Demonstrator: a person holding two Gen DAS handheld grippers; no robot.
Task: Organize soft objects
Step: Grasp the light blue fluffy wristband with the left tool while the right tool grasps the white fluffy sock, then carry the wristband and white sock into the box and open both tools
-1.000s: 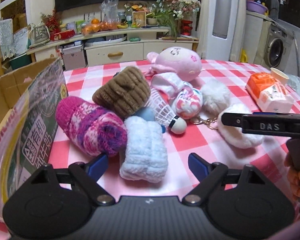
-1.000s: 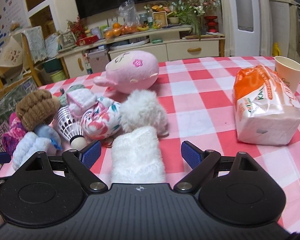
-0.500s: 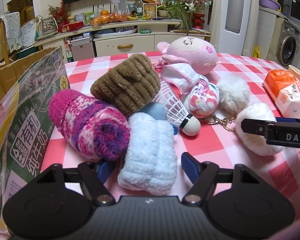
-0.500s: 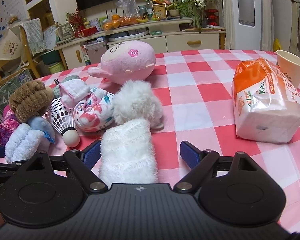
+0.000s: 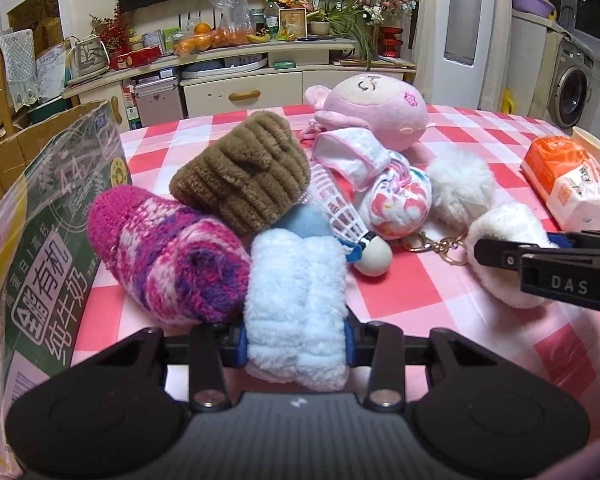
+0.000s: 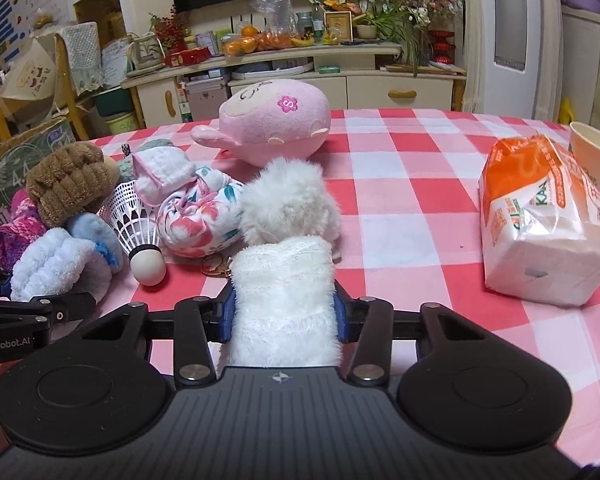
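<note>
The left claw is squeezing a pale blue fluffy roll lying on the checked tablecloth, likely to lift it toward the cardboard box at its left. The right claw is pinching a white fleecy roll the same way. Just ahead, knitted pink and ribbed brown bundles are leaning together.

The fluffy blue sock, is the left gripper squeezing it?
Touching. The left wrist view shows the left gripper pads pressed into both sides of the fluffy blue sock.
</note>
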